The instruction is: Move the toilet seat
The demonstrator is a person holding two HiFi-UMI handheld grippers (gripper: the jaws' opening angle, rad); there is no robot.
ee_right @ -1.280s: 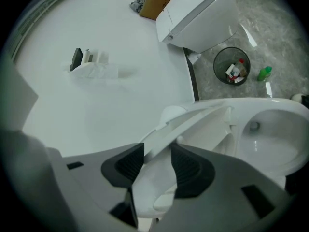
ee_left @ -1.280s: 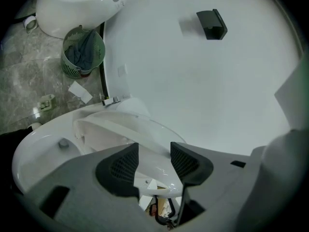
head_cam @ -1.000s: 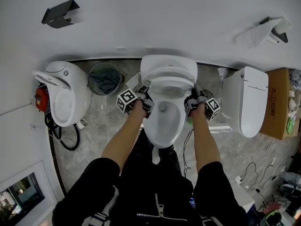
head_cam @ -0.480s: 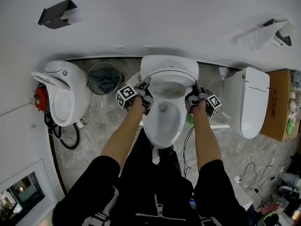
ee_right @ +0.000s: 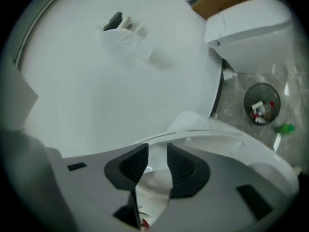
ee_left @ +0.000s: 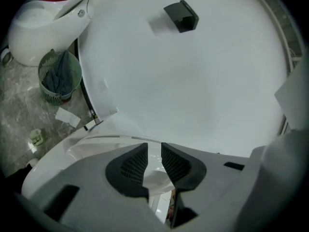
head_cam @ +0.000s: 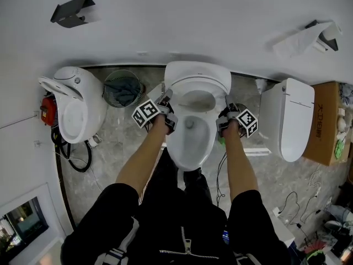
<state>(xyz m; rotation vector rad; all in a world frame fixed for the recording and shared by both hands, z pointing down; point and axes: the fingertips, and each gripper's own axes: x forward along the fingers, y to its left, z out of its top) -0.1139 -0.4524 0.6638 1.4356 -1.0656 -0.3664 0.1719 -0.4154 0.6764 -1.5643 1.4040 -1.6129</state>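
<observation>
Left tongs (head_cam: 165,100) and right tongs (head_cam: 228,106) have just been closing, each clamping one side edge of the toilet seat (head_cam: 198,85), which sits low over the bowl (head_cam: 190,142).

Grey marbled floor (head_cam: 121,148). Middle toilet (head_cam: 190,148) stands on it at the wall. To its left: mesh wastebasket (head_cam: 122,88), then a second toilet (head_cam: 77,106), black cable (head_cam: 77,167) looped nearby. To its right: closed-lid toilet (head_cam: 292,120), cardboard box (head_cam: 325,120) beyond.

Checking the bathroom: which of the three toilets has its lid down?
The right toilet, beside the cardboard box: its lid covers the bowl. The middle toilet and left toilet show open bowls.
</observation>
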